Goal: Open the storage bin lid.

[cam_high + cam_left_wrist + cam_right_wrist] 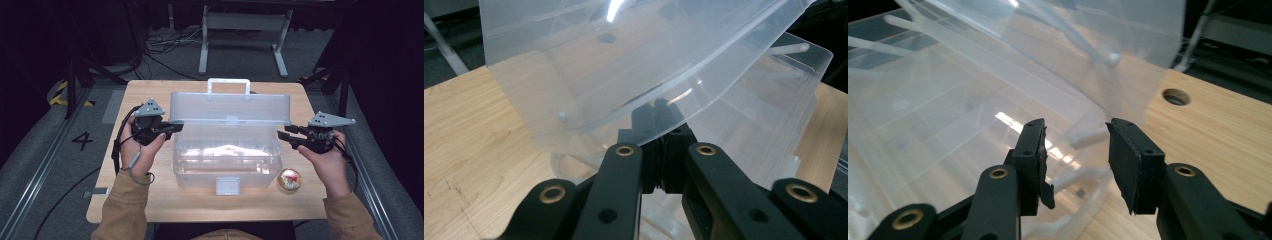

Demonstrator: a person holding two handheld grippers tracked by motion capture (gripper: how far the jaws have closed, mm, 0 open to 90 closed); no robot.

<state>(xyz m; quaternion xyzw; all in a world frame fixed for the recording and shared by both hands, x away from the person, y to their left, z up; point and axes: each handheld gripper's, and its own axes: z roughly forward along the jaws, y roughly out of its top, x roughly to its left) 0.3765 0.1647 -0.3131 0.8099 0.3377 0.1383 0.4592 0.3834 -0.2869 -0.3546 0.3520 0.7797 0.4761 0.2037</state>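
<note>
Wooden table (150, 205), pale grain, rounded corners, with a round cable hole toward its far right corner. At its centre stands a translucent plastic storage box (226, 160), rectangular with soft corners, its front wall close to the near edge. The clear lid (230, 107), smooth and glossy with a moulded carry handle at its top, is raised nearly upright above the box's far wall; the box interior lies exposed, and something pale, blurred by the plastic, rests inside. The opening of the box therefore appears done or nearly so; whether the lid will rest there unaided cannot be told. A grey latch (227, 186) hangs at the front wall. The left gripper (172, 128) is clenched on the lid's left end, its black jaws pressed together over the thin plastic rim. The right gripper (283, 136) stands released, jaws parted with nothing between them, just beside the box's right wall. A small round tin (289, 179), gold-rimmed with a red-patterned top, sits near the box's front right corner.
</note>
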